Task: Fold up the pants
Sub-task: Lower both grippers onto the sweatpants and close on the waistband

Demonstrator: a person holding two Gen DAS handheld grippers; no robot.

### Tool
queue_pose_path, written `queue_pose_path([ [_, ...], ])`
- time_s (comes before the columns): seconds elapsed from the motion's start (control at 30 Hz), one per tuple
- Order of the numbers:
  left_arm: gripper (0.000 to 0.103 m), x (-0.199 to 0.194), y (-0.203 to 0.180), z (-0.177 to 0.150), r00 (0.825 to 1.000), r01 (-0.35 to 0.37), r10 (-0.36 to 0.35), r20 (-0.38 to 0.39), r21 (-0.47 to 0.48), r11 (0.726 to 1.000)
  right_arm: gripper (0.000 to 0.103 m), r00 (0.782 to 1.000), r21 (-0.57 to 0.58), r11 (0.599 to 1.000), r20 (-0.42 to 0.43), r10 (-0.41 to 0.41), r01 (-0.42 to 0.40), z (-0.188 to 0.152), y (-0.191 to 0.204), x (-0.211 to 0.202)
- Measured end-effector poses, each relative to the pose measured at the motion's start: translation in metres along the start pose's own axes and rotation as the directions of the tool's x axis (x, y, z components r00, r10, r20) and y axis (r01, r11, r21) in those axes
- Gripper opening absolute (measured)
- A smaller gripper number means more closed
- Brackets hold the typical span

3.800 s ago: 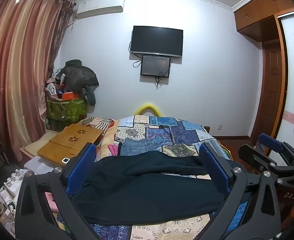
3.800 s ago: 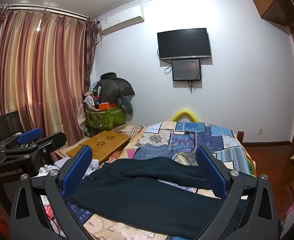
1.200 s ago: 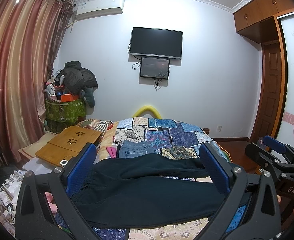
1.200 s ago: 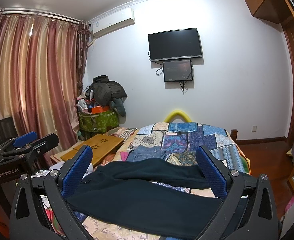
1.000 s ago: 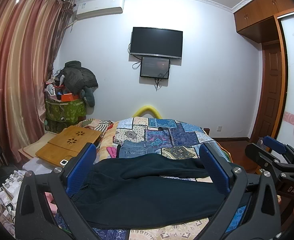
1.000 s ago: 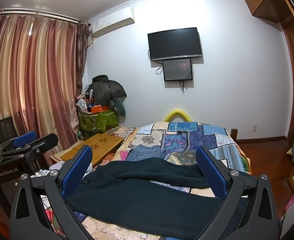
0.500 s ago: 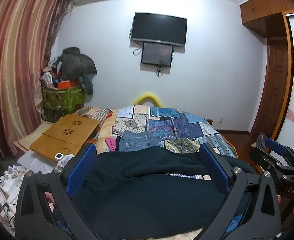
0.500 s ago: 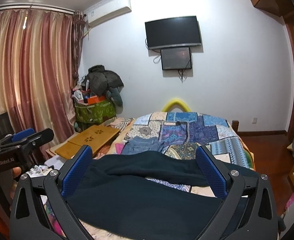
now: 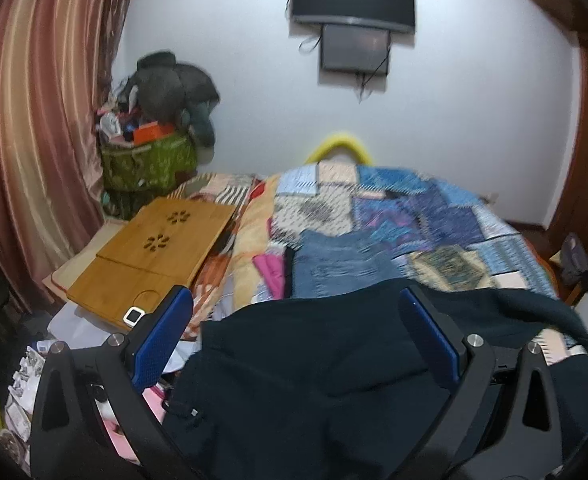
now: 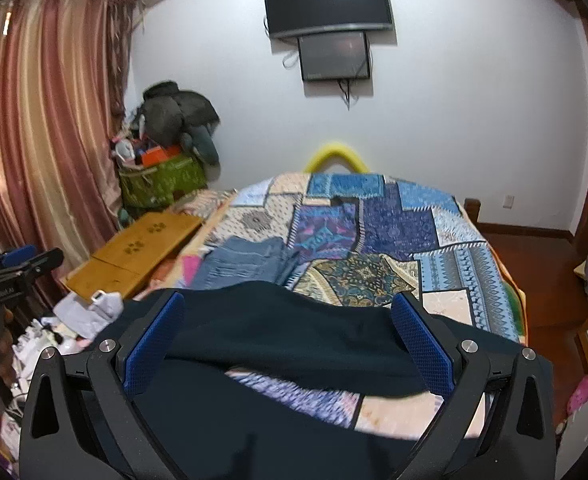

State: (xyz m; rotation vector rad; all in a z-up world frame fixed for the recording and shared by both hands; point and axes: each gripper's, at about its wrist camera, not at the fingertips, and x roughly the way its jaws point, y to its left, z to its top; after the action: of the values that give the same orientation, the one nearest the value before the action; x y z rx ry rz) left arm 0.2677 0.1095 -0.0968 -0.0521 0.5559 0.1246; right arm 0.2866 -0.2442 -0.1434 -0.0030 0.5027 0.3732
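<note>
Dark navy pants (image 9: 314, 364) lie spread across the near end of the bed, the two legs apart with quilt showing between them in the right wrist view (image 10: 278, 332). My left gripper (image 9: 294, 316) is open, its blue pads wide apart just above the waist end of the pants. My right gripper (image 10: 286, 316) is open and empty, low over the pants legs. The left gripper also shows at the left edge of the right wrist view (image 10: 18, 264).
The patchwork quilt (image 10: 394, 232) covers the bed. Folded blue jeans (image 9: 334, 264) lie on it beyond the pants. A wooden lap desk (image 9: 154, 244) rests left of the bed, with clutter on the floor (image 10: 54, 328). Curtains (image 9: 34, 120) hang left; a TV (image 10: 326, 0) is on the wall.
Both grippers have moved forward and tipped down towards the pants, which now fill more of each view. Both stay open. The pants have not moved.
</note>
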Motion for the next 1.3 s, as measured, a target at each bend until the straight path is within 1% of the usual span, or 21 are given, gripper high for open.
queue_pose_path([
  [0.13,0.103,0.056,0.026,0.005,0.996,-0.017,0.015,-0.092,-0.024,1.000,0.102,0.998,-0.002,1.000,-0.068,-0.003,0.003,0.012,-0.019,0.043],
  [0.27,0.103,0.120,0.056,0.000,0.976,-0.060,0.052,-0.212,-0.033,0.998,0.102,0.989,-0.019,1.000,-0.150,0.006,-0.009,0.014,-0.033,0.083],
  [0.33,0.103,0.154,0.071,-0.009,0.955,-0.106,0.095,-0.281,-0.022,0.994,0.102,0.978,-0.031,0.999,-0.207,0.019,-0.026,0.012,-0.039,0.107],
  [0.37,0.103,0.166,0.077,-0.014,0.945,-0.116,0.105,-0.309,-0.017,0.993,0.102,0.972,-0.036,0.999,-0.233,0.026,-0.036,0.011,-0.041,0.115],
  [0.47,0.103,0.208,0.094,-0.031,0.905,-0.135,0.119,-0.409,-0.011,0.991,0.102,0.940,-0.046,0.994,-0.333,0.078,-0.099,0.006,-0.045,0.150],
  [0.5,0.101,0.219,0.099,-0.037,0.891,-0.139,0.117,-0.439,-0.018,0.990,0.102,0.929,-0.048,0.993,-0.360,0.087,-0.112,0.004,-0.045,0.158],
  [0.57,0.089,0.239,0.111,-0.051,0.855,-0.128,0.084,-0.512,-0.051,0.990,0.101,0.907,-0.064,0.989,-0.409,0.095,-0.132,-0.001,-0.044,0.176],
  [0.63,0.082,0.256,0.118,-0.062,0.827,-0.123,0.055,-0.560,-0.083,0.989,0.101,0.891,-0.084,0.985,-0.443,0.097,-0.149,-0.003,-0.043,0.192],
  [0.67,0.077,0.265,0.121,-0.069,0.809,-0.128,0.043,-0.587,-0.105,0.986,0.101,0.886,-0.091,0.984,-0.455,0.096,-0.153,-0.003,-0.044,0.199],
  [0.73,0.075,0.276,0.126,-0.076,0.794,-0.121,0.009,-0.607,-0.143,0.982,0.101,0.871,-0.097,0.982,-0.482,0.096,-0.162,-0.004,-0.044,0.214],
  [0.83,0.068,0.289,0.134,-0.082,0.783,-0.104,-0.045,-0.620,-0.202,0.974,0.101,0.850,-0.083,0.981,-0.515,0.111,-0.178,-0.006,-0.045,0.235],
  [0.9,0.057,0.298,0.135,-0.086,0.767,-0.075,-0.106,-0.633,-0.252,0.965,0.097,0.835,-0.076,0.979,-0.537,0.121,-0.191,-0.010,-0.045,0.245],
  [0.93,0.052,0.304,0.135,-0.089,0.753,-0.063,-0.135,-0.645,-0.274,0.960,0.095,0.823,-0.074,0.977,-0.553,0.128,-0.201,-0.013,-0.044,0.251],
  [0.97,0.050,0.309,0.136,-0.092,0.740,-0.072,-0.140,-0.657,-0.286,0.956,0.090,0.814,-0.071,0.975,-0.565,0.135,-0.211,-0.016,-0.043,0.255],
  [1.0,0.049,0.310,0.136,-0.093,0.738,-0.077,-0.140,-0.660,-0.288,0.955,0.083,0.806,-0.068,0.973,-0.574,0.141,-0.219,-0.019,-0.042,0.259],
  [1.1,0.038,0.309,0.133,-0.093,0.742,-0.086,-0.112,-0.661,-0.260,0.962,0.080,0.790,-0.041,0.970,-0.589,0.169,-0.238,-0.030,-0.040,0.269],
  [1.13,0.036,0.308,0.133,-0.093,0.742,-0.087,-0.110,-0.662,-0.258,0.962,0.079,0.802,-0.040,0.969,-0.571,0.176,-0.242,-0.032,-0.039,0.268],
  [1.2,0.029,0.303,0.135,-0.092,0.748,-0.088,-0.113,-0.654,-0.266,0.960,0.071,0.807,-0.038,0.965,-0.557,0.195,-0.259,-0.035,-0.038,0.267],
  [1.23,0.014,0.300,0.137,-0.091,0.751,-0.091,-0.109,-0.651,-0.265,0.960,0.069,0.810,-0.039,0.966,-0.554,0.193,-0.257,-0.035,-0.039,0.267],
  [1.27,0.010,0.297,0.138,-0.089,0.751,-0.115,-0.075,-0.656,-0.242,0.964,0.061,0.812,-0.034,0.966,-0.551,0.195,-0.255,-0.036,-0.040,0.267],
  [1.3,0.010,0.295,0.139,-0.087,0.750,-0.107,-0.084,-0.656,-0.247,0.963,0.054,0.814,-0.021,0.967,-0.546,0.201,-0.253,-0.036,-0.042,0.266],
])
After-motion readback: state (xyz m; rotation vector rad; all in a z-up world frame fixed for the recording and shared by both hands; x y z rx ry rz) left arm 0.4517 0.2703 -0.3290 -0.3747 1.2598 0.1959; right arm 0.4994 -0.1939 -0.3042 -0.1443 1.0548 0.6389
